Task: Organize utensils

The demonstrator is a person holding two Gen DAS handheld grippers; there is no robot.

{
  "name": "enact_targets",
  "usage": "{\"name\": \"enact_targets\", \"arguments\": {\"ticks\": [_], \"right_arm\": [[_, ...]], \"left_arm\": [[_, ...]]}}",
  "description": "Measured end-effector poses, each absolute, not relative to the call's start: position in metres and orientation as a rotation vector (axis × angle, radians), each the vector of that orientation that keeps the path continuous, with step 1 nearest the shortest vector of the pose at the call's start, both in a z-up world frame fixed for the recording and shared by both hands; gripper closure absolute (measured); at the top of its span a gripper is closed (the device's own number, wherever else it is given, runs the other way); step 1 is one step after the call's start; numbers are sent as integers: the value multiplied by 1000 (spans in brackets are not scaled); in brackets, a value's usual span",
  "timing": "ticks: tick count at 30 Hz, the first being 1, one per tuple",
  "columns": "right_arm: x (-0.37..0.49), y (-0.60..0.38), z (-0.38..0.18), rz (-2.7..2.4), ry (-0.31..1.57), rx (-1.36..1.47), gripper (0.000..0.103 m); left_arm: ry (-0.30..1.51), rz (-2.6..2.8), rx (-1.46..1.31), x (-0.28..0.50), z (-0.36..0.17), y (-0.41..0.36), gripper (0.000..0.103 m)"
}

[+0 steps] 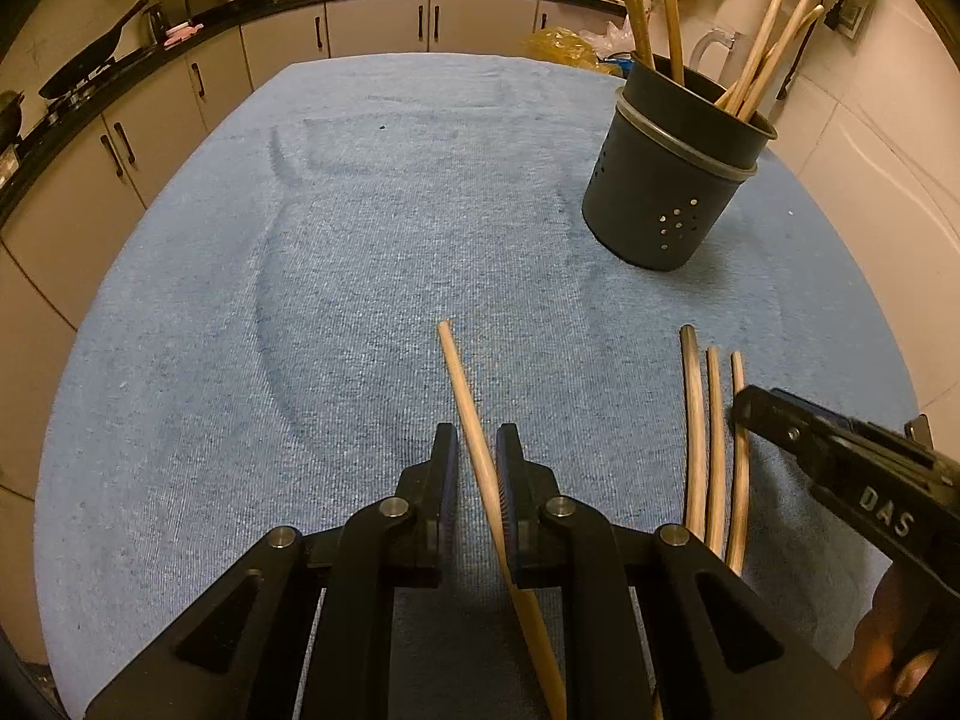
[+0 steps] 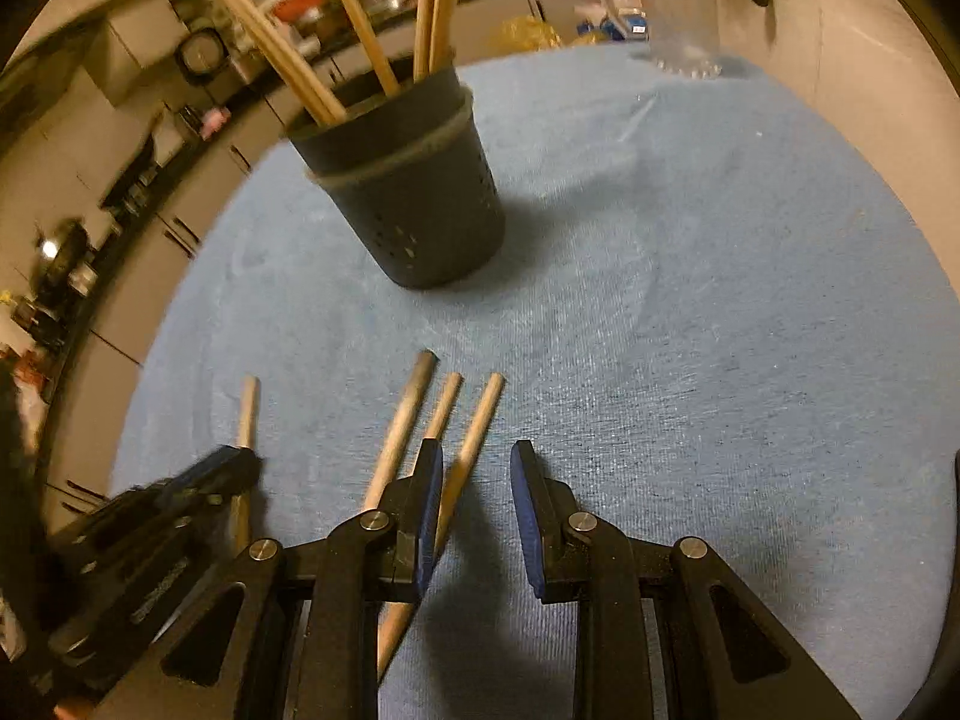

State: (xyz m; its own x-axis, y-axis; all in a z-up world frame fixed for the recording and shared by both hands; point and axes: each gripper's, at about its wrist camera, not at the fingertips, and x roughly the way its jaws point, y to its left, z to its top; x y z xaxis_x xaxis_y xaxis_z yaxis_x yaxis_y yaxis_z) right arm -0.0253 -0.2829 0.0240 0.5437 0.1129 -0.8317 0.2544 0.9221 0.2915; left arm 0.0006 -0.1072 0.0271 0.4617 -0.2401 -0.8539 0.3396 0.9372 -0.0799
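Observation:
A dark grey perforated utensil holder stands on the blue cloth with several wooden chopsticks in it. My left gripper is shut on one pale chopstick, which runs forward out of the jaws just above the cloth. Three more chopsticks lie side by side to its right. My right gripper hangs open over them. Its left finger covers the rightmost chopstick, and only cloth shows between the pads.
The blue cloth covers the table. A clear glass mug stands behind the holder near the wall. A yellow bag lies at the far edge. Kitchen cabinets and a counter with a pan run behind and to the left.

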Motion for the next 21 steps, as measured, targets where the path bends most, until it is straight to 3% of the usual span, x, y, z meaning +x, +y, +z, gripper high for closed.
{"name": "enact_targets", "arguments": {"ticks": [3, 5, 10, 21], "right_arm": [[-14, -272, 25, -108, 1036, 320, 79], [-7, -262, 27, -126, 1059, 225, 90], [-5, -267, 28, -94, 1065, 242, 97], [-50, -289, 89, -2, 778, 401, 97]], "left_arm": [[1028, -353, 119, 3, 26, -109, 90], [1027, -349, 134, 3, 26, -112, 91], [1034, -370, 119, 2, 27, -109, 95], [877, -421, 48, -22, 82, -95, 96]]}}
